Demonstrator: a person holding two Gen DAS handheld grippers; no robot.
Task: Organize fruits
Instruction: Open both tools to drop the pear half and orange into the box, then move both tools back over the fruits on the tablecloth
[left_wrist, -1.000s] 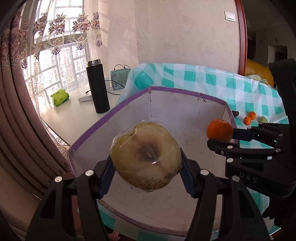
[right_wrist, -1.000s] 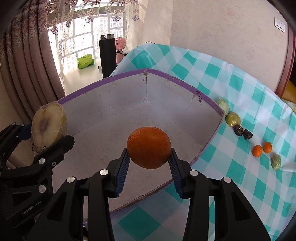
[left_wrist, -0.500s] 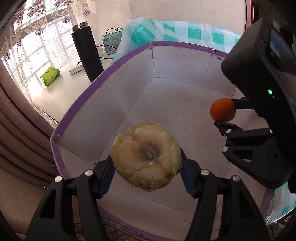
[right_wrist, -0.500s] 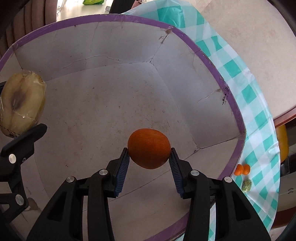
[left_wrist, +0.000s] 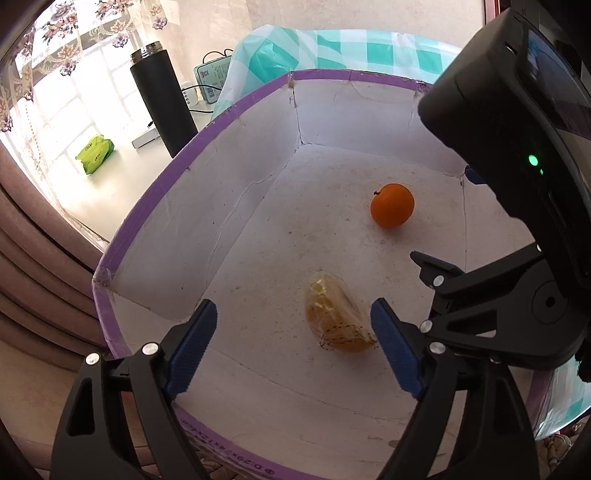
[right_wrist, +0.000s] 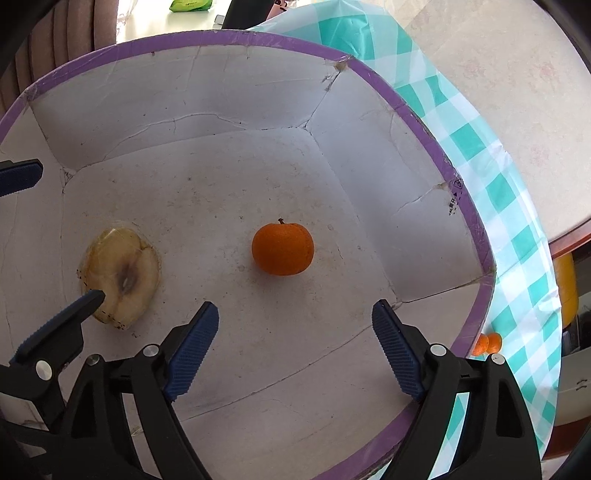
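Observation:
A plastic-wrapped half fruit, yellow-brown (left_wrist: 338, 319) (right_wrist: 120, 275), lies on the floor of a white cardboard box with a purple rim (left_wrist: 155, 192) (right_wrist: 436, 147). An orange (left_wrist: 391, 205) (right_wrist: 282, 248) sits on the box floor to its right. My left gripper (left_wrist: 293, 349) is open and empty, above the wrapped fruit. My right gripper (right_wrist: 295, 349) is open and empty, above the orange; its body also shows in the left wrist view (left_wrist: 509, 288). One left fingertip (right_wrist: 88, 299) overlaps the wrapped fruit in the right wrist view.
The box rests on a teal-checked tablecloth (right_wrist: 517, 206). Two small oranges (right_wrist: 487, 343) lie on the cloth beyond the box's right wall. A black flask (left_wrist: 162, 103), a green packet (left_wrist: 94, 157) and a small teal device (left_wrist: 214, 79) stand on the white sill behind.
Both grippers opened and released their fruit. The wrapped half fruit and the orange dropped to the box floor. Both grippers are tilted further down into the box.

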